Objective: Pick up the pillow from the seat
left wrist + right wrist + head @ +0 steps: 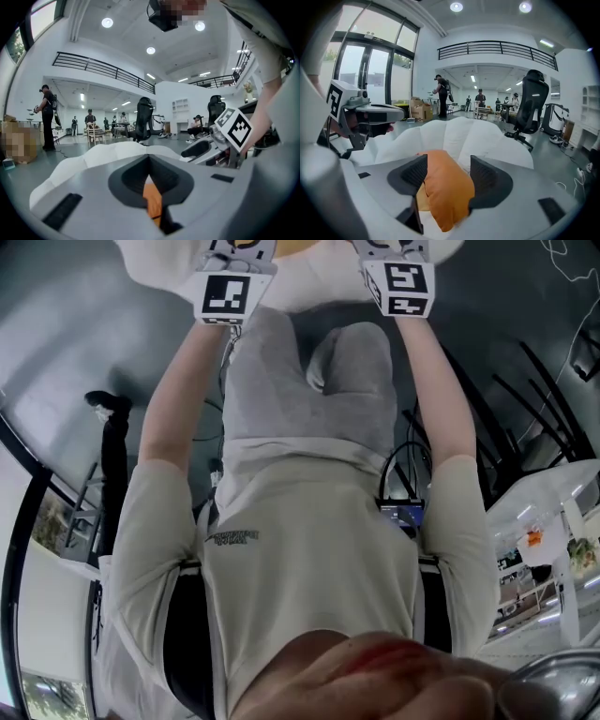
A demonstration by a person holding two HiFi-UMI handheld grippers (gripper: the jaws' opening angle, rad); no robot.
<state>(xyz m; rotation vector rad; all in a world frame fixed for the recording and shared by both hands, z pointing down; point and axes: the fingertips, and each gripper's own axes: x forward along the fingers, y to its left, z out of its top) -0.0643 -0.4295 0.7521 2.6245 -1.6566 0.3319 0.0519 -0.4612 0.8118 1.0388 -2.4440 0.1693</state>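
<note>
Orange pillow (447, 197) is sitting in the white seat (454, 133), left gripper (150, 164) clamping its edge, right gripper (447, 171) gaping wide around it, lift yet to come.

Pillow (447, 192) on seat (487, 136) (between right tool (447, 171) jaws); left tool (150, 164) leftward.

White hall with railed mezzanine (501, 47), tall windows (370, 79), ceiling spotlights (456, 6), grey floor (562, 154), black office chair (533, 101).

Head view steeply down the person's torso (309, 549), gripper views low and close — both over one white seat (487, 133).
</note>
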